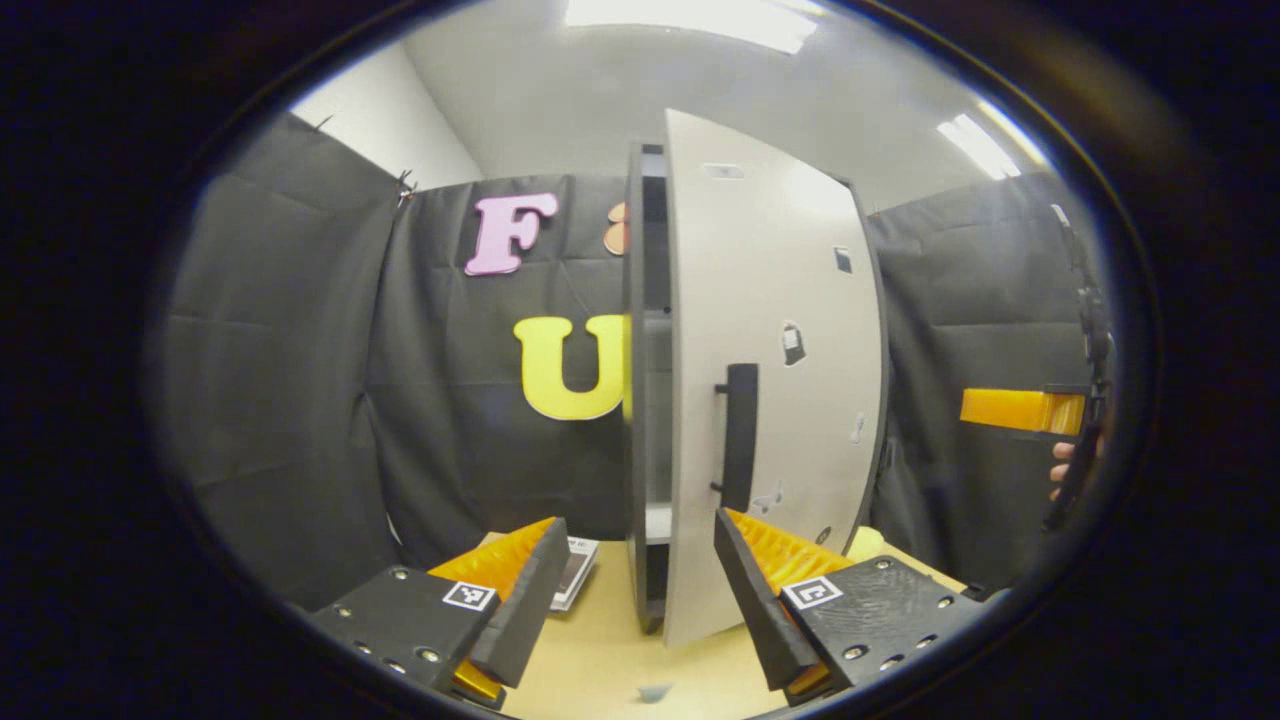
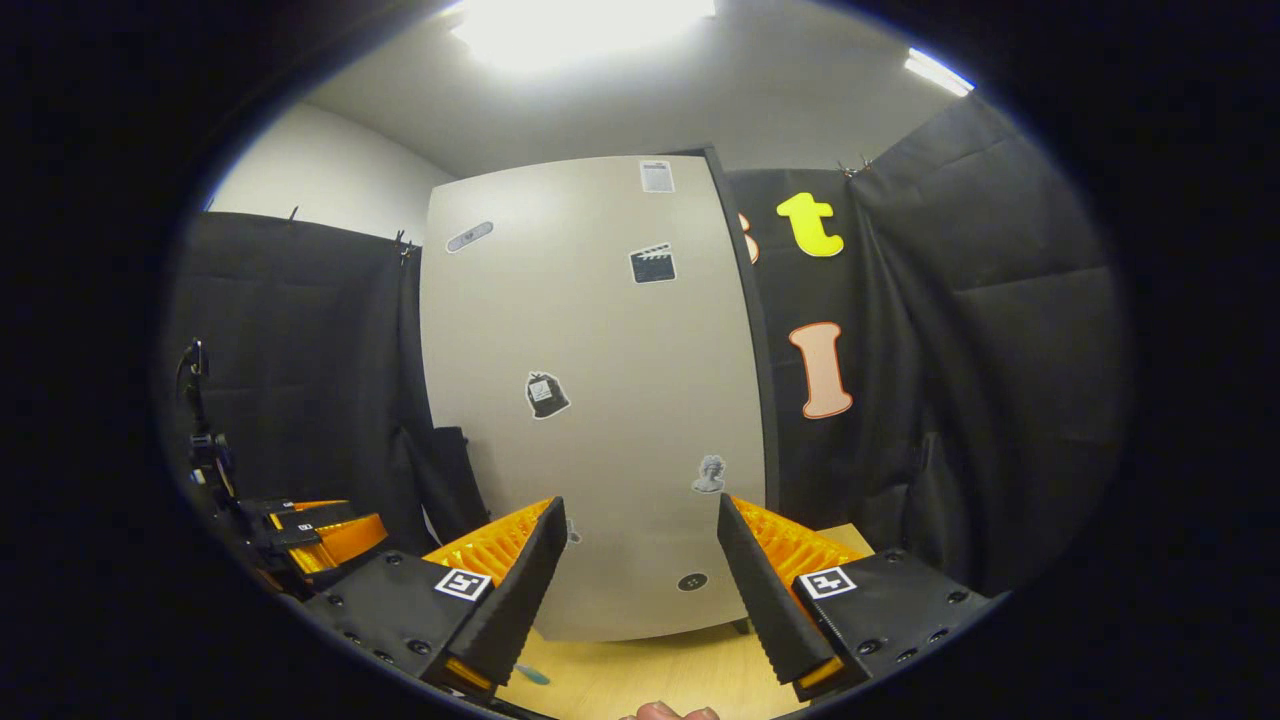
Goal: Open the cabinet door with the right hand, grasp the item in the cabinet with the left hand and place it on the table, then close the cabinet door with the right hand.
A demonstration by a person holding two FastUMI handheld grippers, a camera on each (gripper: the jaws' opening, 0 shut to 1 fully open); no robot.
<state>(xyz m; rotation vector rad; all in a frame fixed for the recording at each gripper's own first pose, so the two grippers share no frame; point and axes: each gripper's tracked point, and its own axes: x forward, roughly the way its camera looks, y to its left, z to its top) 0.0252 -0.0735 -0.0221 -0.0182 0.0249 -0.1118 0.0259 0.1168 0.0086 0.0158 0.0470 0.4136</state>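
Left gripper view: the cabinet door (image 1: 770, 370) stands partly open just ahead of the left gripper (image 1: 632, 590), whose jaws gape wide and hold nothing. The handle (image 1: 740, 435) sits above the right-side jaw. The cabinet (image 1: 645, 400) interior shows as a dark slit; its item I cannot make out. Reaching in looks next, once the gap widens.

Right gripper view: the right gripper (image 2: 640, 585) faces the door's front over the worktop (image 2: 640, 675), jaws spread, gripping nothing.

Your cabinet door (image 2: 590, 400) reads pale beige, dotted with small black-and-grey stickers (image 2: 546, 394). Its handle (image 1: 739, 436) is black, the cabinet frame (image 1: 635, 400) dark grey. Your table (image 1: 600, 660) is light tan wood. The gripper bodies carry black-and-white square markers (image 2: 463, 584).
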